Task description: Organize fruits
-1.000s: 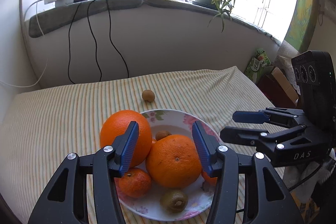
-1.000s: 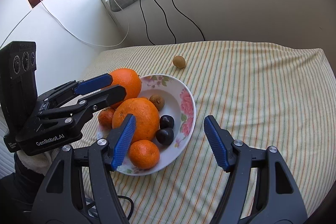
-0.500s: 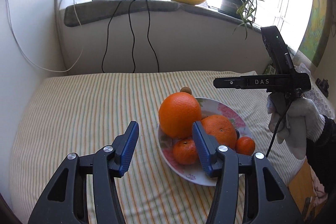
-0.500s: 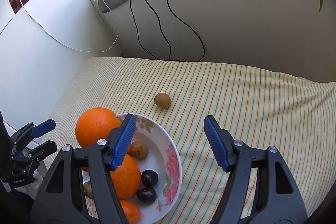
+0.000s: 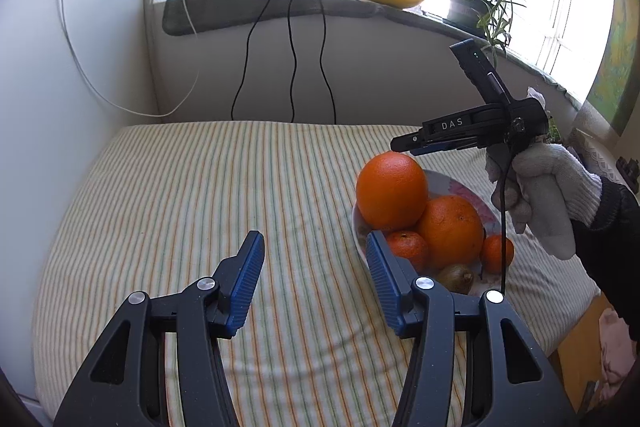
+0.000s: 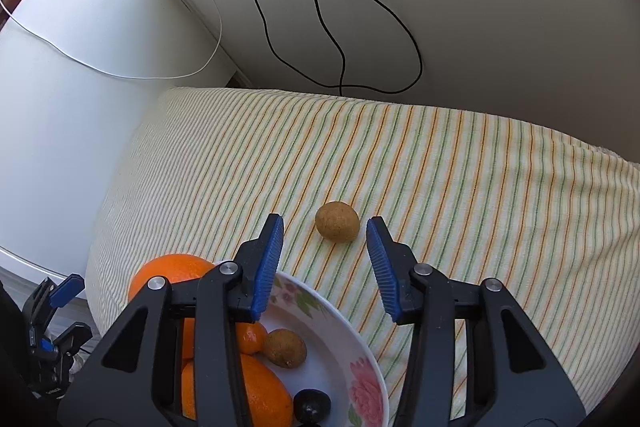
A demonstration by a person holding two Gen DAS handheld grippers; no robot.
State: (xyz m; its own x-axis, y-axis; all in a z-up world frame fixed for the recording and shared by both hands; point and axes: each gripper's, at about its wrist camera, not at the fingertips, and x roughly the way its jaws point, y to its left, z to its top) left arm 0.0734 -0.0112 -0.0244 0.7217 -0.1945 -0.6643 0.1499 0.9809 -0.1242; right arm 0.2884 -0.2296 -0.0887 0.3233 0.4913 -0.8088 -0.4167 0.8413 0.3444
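Two grippers are in my hands, and neither is holding anything. My right gripper [image 6: 324,259] is hanging over the striped cloth [image 6: 460,187] with its blue pads [image 6: 267,267] spread; its jaws have just been narrowing, yet they are standing clear of the small brown fruit [image 6: 337,227] that is lying on the cloth just beyond the fingertips, in line with the gap and a little nearer the right pad. No pad is touching it. That fruit is sitting outside the flowered bowl [image 6: 360,379], close to its far rim, and its long axis is running roughly across the gap, from one pad toward the other; which end is the stem end I cannot tell. Inside the bowl a large orange [image 6: 172,267], a second brown fruit [image 6: 285,348] and a dark round fruit [image 6: 312,405] are showing under my left-hand finger. My left gripper [image 5: 314,259] is pointing down at bare cloth beside the bowl, its jaws about half spread and empty, its right pad just in front of the bowl's near rim. From there I am seeing my gloved right hand [image 5: 540,195] gripping the other tool above the piled oranges [image 5: 450,227], with a kiwi [image 5: 456,278] lying at the bowl's near edge.
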